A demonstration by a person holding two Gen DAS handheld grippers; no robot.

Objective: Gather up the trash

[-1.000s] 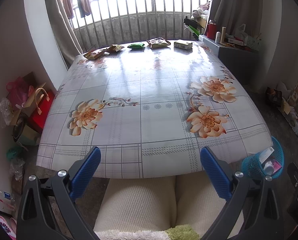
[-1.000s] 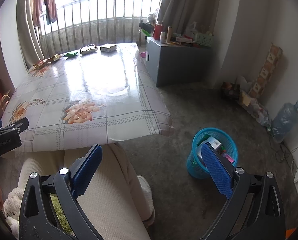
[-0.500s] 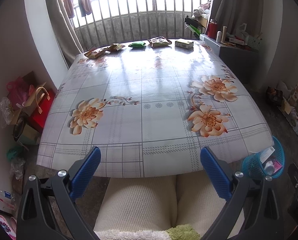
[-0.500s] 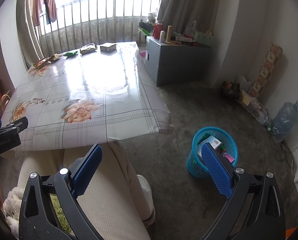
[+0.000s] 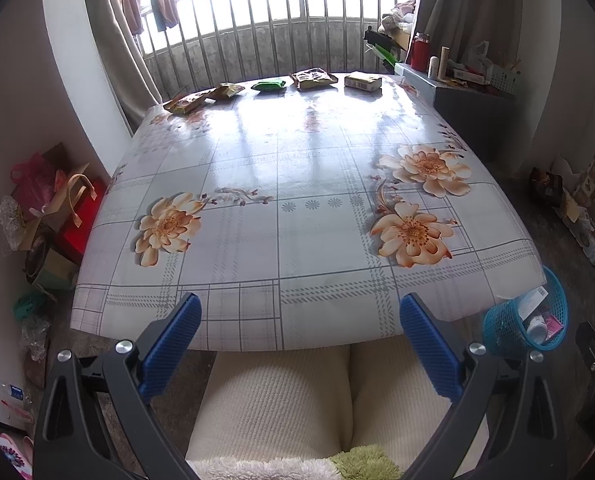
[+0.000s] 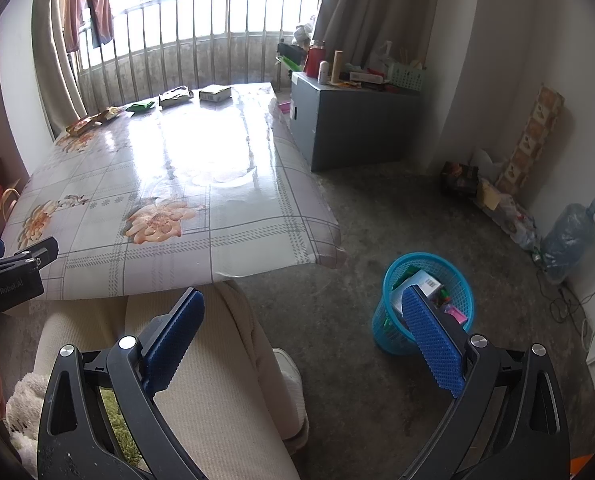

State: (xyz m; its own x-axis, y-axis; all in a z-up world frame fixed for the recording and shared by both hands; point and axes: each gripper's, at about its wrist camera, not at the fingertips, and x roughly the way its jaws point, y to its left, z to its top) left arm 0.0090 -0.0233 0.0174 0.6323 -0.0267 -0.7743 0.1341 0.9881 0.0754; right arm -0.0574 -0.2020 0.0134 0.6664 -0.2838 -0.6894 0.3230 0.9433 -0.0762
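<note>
Five pieces of trash line the far edge of the worktop (image 5: 297, 184) by the railing: two wrappers (image 5: 201, 98), a green packet (image 5: 268, 85), a pouch (image 5: 312, 78) and a small box (image 5: 362, 81), each apart from the next, though their print is too small to read. The bin (image 6: 425, 300), a blue basket already holding some items, stands on the floor off the near right corner, with bare floor around it. Both claws hang low over the person's lap at the near edge, empty: the left claw (image 5: 297, 340) spread wide facing the worktop, the right claw (image 6: 303, 332) spread wide, angled toward the bin.
</note>
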